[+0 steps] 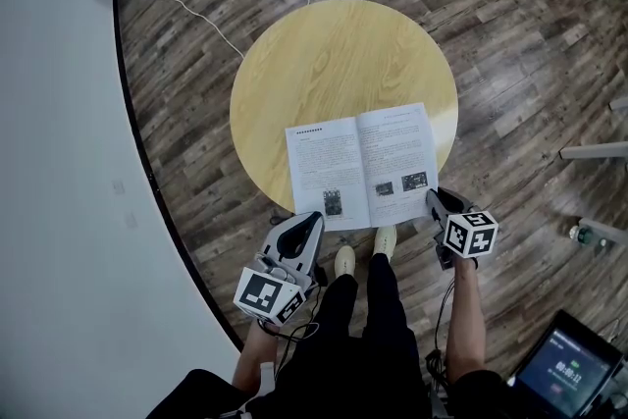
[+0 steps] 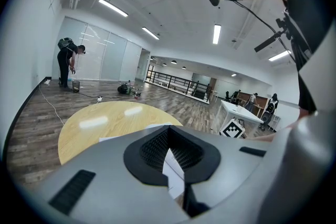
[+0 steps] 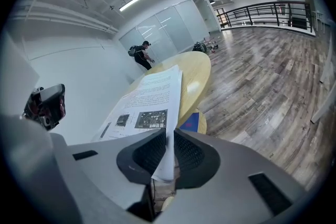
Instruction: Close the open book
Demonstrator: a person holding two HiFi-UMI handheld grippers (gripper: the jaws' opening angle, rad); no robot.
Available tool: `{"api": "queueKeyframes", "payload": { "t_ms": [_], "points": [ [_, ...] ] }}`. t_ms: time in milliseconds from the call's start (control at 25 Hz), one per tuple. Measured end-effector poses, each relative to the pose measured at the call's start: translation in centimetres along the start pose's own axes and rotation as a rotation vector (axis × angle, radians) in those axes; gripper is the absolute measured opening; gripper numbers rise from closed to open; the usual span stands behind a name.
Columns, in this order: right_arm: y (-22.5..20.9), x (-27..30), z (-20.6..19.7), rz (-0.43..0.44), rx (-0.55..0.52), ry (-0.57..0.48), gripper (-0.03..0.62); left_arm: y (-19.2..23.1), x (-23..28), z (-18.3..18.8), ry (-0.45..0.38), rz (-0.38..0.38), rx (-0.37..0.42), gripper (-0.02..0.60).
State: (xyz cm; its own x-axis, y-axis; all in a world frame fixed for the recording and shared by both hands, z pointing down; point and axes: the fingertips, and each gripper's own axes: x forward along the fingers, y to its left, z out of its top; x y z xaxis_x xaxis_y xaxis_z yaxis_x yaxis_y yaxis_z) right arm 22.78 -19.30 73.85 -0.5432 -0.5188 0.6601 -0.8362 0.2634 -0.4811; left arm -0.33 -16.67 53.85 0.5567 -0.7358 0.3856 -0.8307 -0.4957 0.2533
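Observation:
An open book [image 1: 361,162] with printed pages lies flat at the near edge of a round wooden table [image 1: 334,54]. My left gripper [image 1: 312,219] is at the book's near left corner. In the left gripper view a white page corner [image 2: 173,170] sits between its closed pads. My right gripper [image 1: 433,199] is at the near right corner. In the right gripper view the right gripper [image 3: 167,152] is shut on the edge of the right page [image 3: 147,97], which runs up from the pads. A blue cover [image 3: 191,122] shows under that page.
The table stands on a wood-plank floor with a white cable [image 1: 186,10] trailing at the far left. My shoes [image 1: 345,260] are under the near rim. A screen [image 1: 569,373] sits at the lower right. A person [image 2: 68,63] stands far off by glass walls.

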Motion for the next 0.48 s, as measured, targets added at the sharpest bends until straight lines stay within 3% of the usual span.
{"api": "queueKeyframes", "payload": {
  "t_ms": [120,480],
  "points": [
    [0.14,-0.12,0.36,0.008,0.012,-0.016,0.028,0.06,-0.03,0.07,-0.001,0.005,-0.001,-0.002],
    [0.43,-0.58,0.66,0.015,0.029,-0.042,0.02,0.47,-0.51,-0.5,-0.011,0.03,-0.015,-0.002]
  ]
}}
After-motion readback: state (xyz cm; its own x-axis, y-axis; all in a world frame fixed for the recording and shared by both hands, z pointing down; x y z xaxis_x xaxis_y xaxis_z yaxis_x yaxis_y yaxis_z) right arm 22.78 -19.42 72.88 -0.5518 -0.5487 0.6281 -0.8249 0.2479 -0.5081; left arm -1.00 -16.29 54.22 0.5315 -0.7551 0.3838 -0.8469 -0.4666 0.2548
